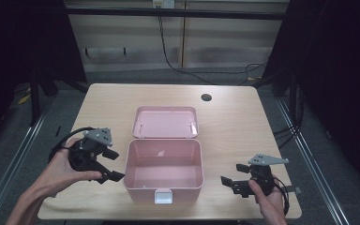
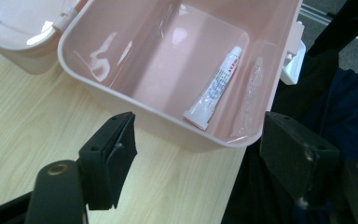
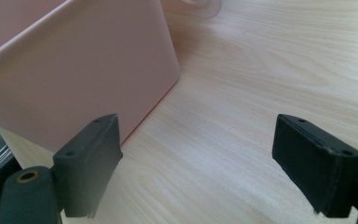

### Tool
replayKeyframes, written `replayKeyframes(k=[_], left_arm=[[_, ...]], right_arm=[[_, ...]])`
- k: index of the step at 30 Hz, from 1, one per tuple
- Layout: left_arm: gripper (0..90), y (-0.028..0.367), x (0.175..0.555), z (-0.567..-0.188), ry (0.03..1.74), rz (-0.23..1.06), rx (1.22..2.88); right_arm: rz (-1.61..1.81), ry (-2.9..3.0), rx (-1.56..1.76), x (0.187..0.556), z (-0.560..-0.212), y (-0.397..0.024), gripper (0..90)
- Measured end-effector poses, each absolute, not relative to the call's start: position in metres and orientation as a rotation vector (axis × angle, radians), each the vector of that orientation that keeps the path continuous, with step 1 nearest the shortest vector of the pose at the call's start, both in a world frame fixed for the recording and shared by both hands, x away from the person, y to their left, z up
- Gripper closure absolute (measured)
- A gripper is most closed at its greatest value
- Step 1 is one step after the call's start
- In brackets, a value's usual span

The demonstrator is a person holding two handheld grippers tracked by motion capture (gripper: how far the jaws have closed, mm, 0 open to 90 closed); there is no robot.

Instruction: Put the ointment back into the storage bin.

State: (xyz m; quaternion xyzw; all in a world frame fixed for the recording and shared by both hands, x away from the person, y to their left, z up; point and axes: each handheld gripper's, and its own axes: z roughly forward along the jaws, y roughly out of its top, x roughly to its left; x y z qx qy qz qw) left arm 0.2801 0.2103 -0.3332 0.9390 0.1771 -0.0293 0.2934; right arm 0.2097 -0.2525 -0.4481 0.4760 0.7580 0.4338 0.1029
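The left gripper [image 1: 115, 165] is held just beside the left wall of the pink box [image 1: 164, 192], its black jaws spread wide with nothing between them; the pads are flat, matt and blocky. In the left gripper view a white tube [image 2: 213, 88] with a flat crimped end is seen lying on the glossy floor of the box, near one rounded corner and apart from both pads. The box is smooth moulded plastic with rounded corners and a white latch [image 1: 163, 197] on its near wall; its lid [image 1: 165, 123] is laid open flat behind it, joined at the hinge. The right gripper [image 1: 230, 178] is held to the right of the box, its jaws likewise parted and empty, over the pale wood-grain table [image 1: 234, 122]. A round dark hole [image 1: 206, 97] is set in the tabletop beyond the lid.
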Motion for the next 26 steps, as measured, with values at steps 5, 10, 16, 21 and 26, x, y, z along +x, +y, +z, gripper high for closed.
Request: replayKeyframes(k=[5,10,16,21,26], left_arm=[[20.3,0.220,0.279,-0.336,0.432,-0.099,2.503],[20.1,0.229,0.275,-0.340,0.424,-0.082,2.505],[20.7,0.237,0.274,-0.347,0.451,-0.039,2.515],[20.9,0.241,0.273,-0.357,0.463,-0.008,2.524],[21.0,0.247,0.273,-0.367,0.480,0.001,2.529]], right_arm=[[1.279,2.235,1.404,0.209,-0.448,-0.252,14.7],[1.280,2.237,1.405,0.209,-0.448,-0.252,14.7],[1.279,2.235,1.404,0.209,-0.448,-0.252,14.7],[1.278,2.236,1.405,0.209,-0.448,-0.252,14.7],[1.275,2.233,1.408,0.210,-0.448,-0.253,14.7]])
